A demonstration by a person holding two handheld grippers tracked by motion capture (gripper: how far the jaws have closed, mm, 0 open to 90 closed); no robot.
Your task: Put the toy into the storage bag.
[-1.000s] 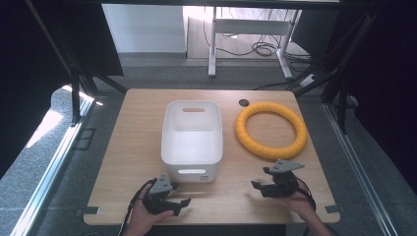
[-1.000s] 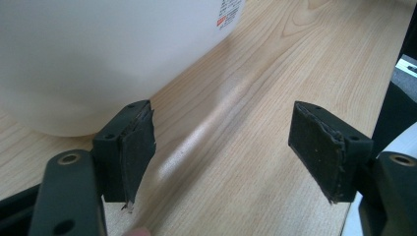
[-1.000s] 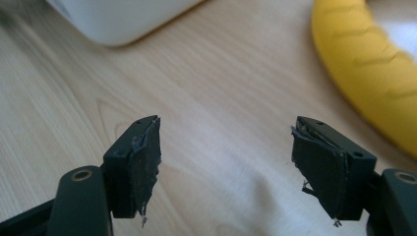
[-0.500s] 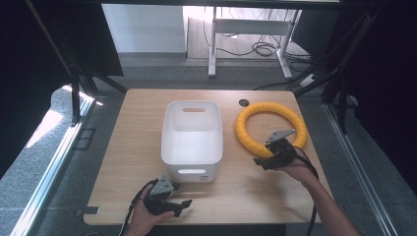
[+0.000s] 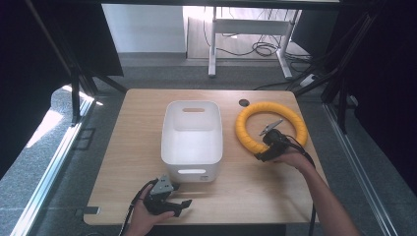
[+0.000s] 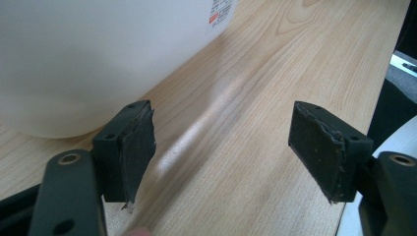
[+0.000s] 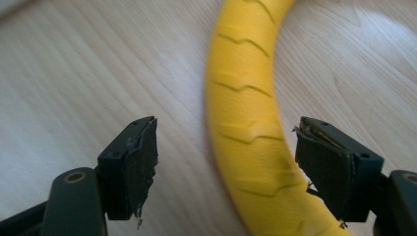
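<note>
On the table [image 5: 123, 147], right tongs [image 7: 226, 162] straddle the blurred ring [image 7: 246, 98].

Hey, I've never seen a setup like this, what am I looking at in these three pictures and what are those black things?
A person sits at a wooden table and holds a hand tool in each hand: a gripper with two black jaws. The high view looks down from above. The left gripper rests near the table's front edge; the right gripper reaches to a yellow ring. A white bin stands in the middle.

The other two pictures come from cameras riding on the grippers. The left gripper view shows its open jaws over bare wood, with the bin just ahead. The right gripper view shows open jaws on either side of the ring. Nothing is held yet.
</note>
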